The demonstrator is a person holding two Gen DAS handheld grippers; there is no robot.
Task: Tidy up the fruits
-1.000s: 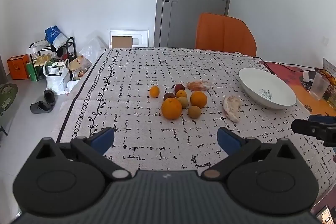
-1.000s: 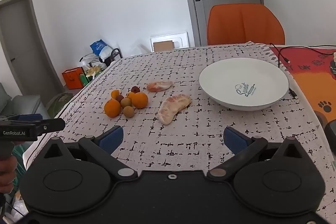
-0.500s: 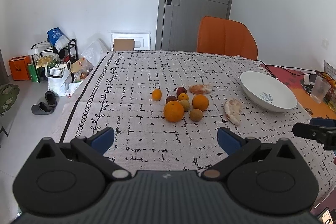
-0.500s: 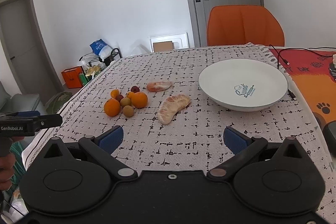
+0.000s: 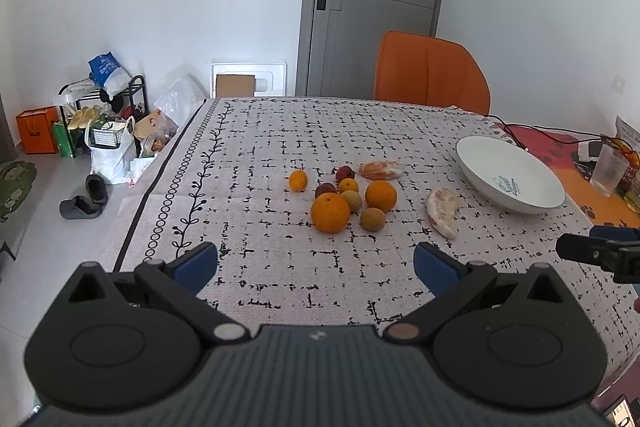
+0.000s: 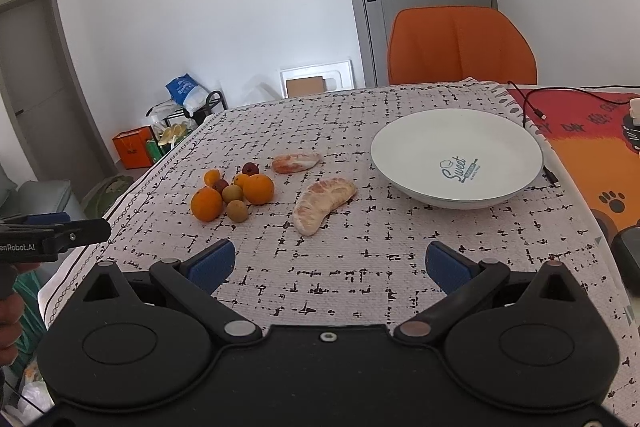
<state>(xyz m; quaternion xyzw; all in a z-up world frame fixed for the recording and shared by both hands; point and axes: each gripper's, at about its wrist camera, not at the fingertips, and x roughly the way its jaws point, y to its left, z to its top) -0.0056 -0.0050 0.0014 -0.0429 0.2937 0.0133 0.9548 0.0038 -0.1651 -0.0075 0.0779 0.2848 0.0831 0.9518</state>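
Several small fruits lie clustered mid-table: a large orange, a second orange, brownish round fruits and dark red ones. Two peeled citrus pieces lie nearby, one close and one farther. A white bowl stands empty to the right. My left gripper hovers open before the cluster, holding nothing. My right gripper is open too, short of the near citrus piece.
An orange chair stands at the table's far side. Cables, a clear cup and an orange mat occupy the right end. Bags, shoes and a rack sit on the floor to the left. The patterned tablecloth covers the table.
Both grippers have drawn back and risen slightly, so the fruits and bowl look a little farther off. Nothing on the table has moved.
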